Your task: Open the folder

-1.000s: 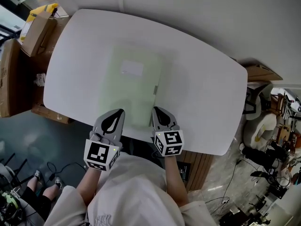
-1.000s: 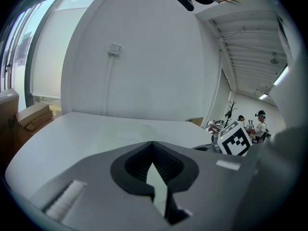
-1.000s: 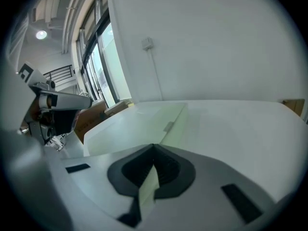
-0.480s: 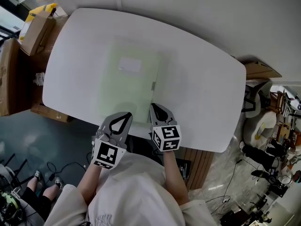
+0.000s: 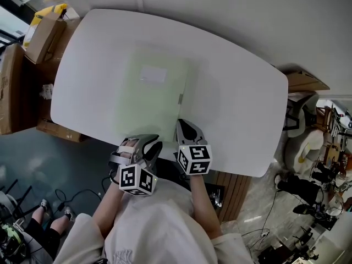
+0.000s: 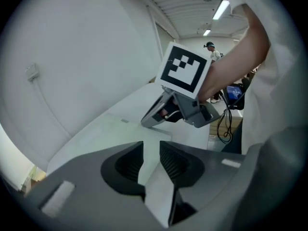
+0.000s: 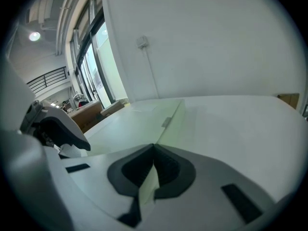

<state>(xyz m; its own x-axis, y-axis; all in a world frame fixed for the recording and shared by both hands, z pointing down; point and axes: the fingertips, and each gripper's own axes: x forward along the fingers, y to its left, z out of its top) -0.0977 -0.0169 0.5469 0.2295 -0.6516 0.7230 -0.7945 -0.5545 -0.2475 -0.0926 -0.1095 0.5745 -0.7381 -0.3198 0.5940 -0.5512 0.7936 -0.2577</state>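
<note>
Nearest us, our left tongs [image 5: 142,146] stood with jaws apart, having just been opening, and nothing was caught between them at the near edge of the tabletop [image 5: 236,109]. Just beside them, our right tongs [image 5: 185,126] were clamped on the near right corner of the pale green folder [image 5: 154,100]. The folder lay flat, its long axis running away from us. Farther up its cover sat a white label [image 5: 153,75]; we could read no writing on it.

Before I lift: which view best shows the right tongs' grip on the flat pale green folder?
Right gripper view: the right tongs are shut on a corner of the flat pale green folder. Head view shows the folder from above, tongs covering the pinch. Left gripper view shows them only from outside.
</note>
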